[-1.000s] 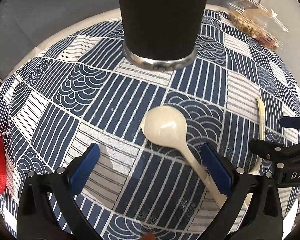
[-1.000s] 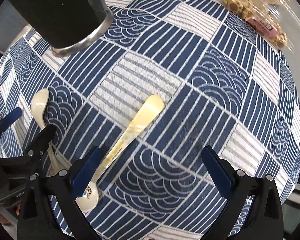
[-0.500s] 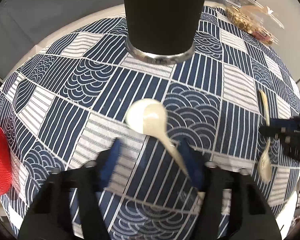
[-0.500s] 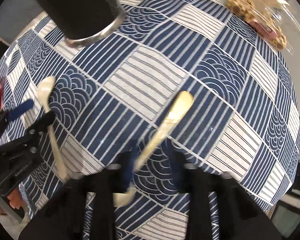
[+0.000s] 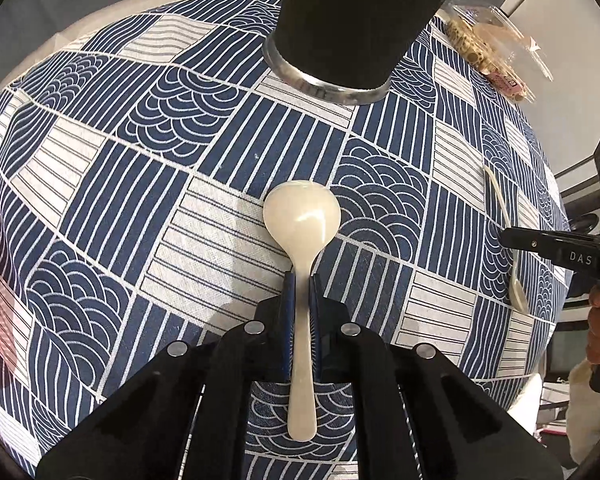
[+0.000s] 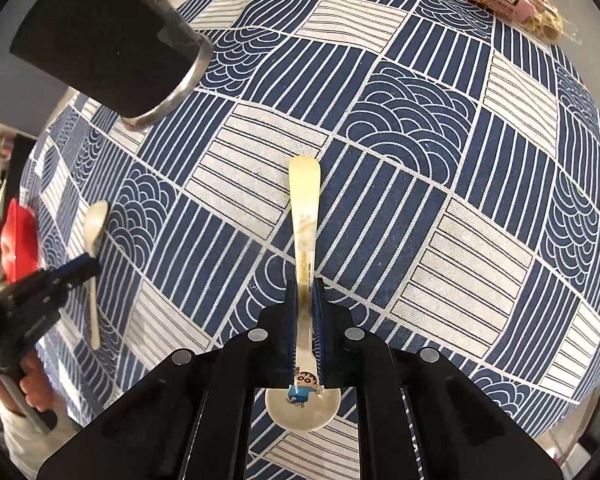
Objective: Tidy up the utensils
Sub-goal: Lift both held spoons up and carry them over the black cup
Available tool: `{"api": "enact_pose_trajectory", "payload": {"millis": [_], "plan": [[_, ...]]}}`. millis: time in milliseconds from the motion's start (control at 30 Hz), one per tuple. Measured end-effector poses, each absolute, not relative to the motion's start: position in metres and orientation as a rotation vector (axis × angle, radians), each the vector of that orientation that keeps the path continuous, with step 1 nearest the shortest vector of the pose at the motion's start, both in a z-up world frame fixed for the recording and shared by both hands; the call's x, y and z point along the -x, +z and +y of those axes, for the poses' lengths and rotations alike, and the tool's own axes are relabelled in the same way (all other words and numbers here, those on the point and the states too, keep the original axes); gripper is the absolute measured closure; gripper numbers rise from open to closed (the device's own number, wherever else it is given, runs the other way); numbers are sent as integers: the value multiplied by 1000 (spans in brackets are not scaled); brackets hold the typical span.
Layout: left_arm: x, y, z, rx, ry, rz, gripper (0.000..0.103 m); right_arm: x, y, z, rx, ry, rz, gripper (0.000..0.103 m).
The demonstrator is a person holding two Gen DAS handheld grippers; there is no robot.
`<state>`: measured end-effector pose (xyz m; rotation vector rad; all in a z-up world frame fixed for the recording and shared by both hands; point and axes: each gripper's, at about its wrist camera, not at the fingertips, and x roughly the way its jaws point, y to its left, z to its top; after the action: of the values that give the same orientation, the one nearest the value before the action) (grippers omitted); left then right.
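Spoons, two: plain spoon clamped mid-handle in my left hand-held gripper; cartoon-printed spoon clamped likewise in my right hand-held gripper, above the cloth-covered counter. Light, stiff, glossy, probably slippery; mid-handle holds best.

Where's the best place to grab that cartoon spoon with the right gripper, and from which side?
Grip the cartoon spoon on its narrow handle, as the right gripper does now, shut across it from above. The handle is slim and straight enough for the pads to clamp both edges; the round bowl near the camera is wider and curved, so probably likelier to slip.
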<state>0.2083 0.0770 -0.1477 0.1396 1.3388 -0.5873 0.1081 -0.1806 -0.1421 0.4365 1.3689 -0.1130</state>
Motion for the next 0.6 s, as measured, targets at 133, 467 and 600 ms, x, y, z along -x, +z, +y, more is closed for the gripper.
{"api": "enact_pose_trajectory", "payload": {"millis": [133, 467, 600], "plan": [[-210, -148, 82, -109, -595, 1353, 95, -109, -133, -183, -424, -81, 1332, 96], [-202, -148, 78, -144, -595, 1333, 95, -129, -118, -178, -420, -83, 1263, 96], [-200, -148, 82, -117, -574, 1341, 95, -138, -118, -189, -447, -74, 1236, 96]]}}
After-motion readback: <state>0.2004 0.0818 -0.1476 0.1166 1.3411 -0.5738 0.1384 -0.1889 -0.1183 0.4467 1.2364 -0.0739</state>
